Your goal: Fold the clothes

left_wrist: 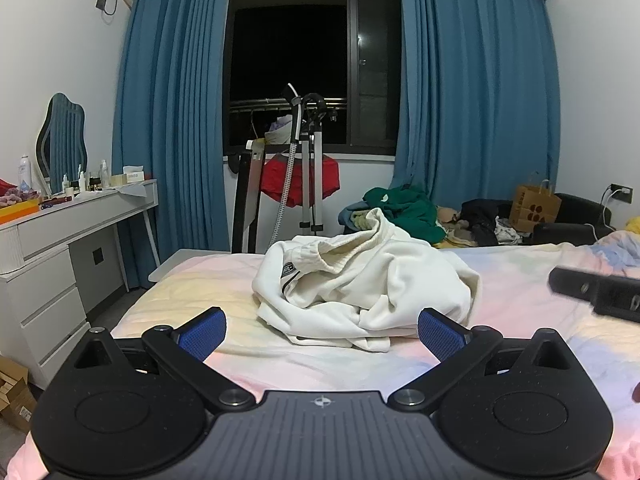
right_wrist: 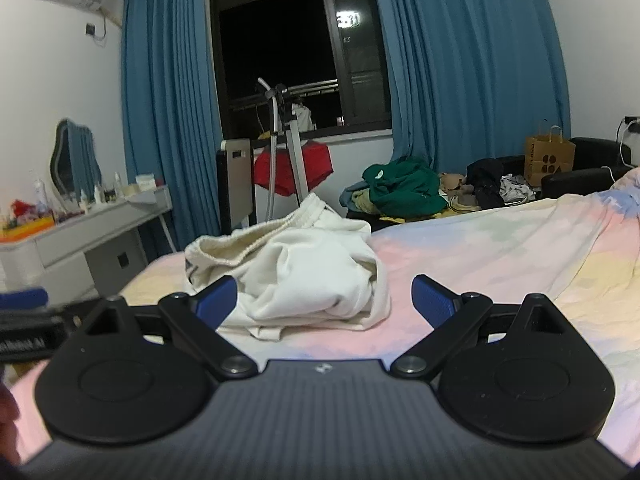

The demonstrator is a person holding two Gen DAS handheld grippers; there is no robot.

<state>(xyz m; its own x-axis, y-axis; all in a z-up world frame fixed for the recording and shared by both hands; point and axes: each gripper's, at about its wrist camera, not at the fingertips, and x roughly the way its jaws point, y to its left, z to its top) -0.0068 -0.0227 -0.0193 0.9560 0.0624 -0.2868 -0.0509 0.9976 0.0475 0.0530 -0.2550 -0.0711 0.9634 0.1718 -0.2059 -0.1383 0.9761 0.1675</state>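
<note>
Your left gripper (left_wrist: 322, 334) hangs low over the bed (left_wrist: 208, 280) with its jaws spread wide and nothing between them; the blue pads (left_wrist: 204, 334) stand well apart on either side of the view. Straight ahead of those jaws, and a little to the right of their midline, the white garment (left_wrist: 360, 284) lies in a crumpled heap on the pastel sheet, its ribbed hem turned up on top and a small dark label showing on the left side of the heap. The near edge of the heap lies just beyond the fingertips, not touching them as far as you can see. Off to the right of the jaws, the dark body of your right gripper (left_wrist: 596, 292) enters the view, blurred. From the right wrist view, your right gripper (right_wrist: 322, 300) is also wide apart and empty, and the white garment (right_wrist: 296, 276) sits ahead and left of centre, its near folds passing behind the left pad (right_wrist: 216, 300); whether cloth and pad touch you cannot tell. The bare sheet (right_wrist: 500, 248) lies ahead of the right pad. Beyond the garment in both views are the blue curtains (left_wrist: 172, 100), the dark window (left_wrist: 292, 60) and a pile of clothes topped by a green garment (right_wrist: 404, 192).
</note>
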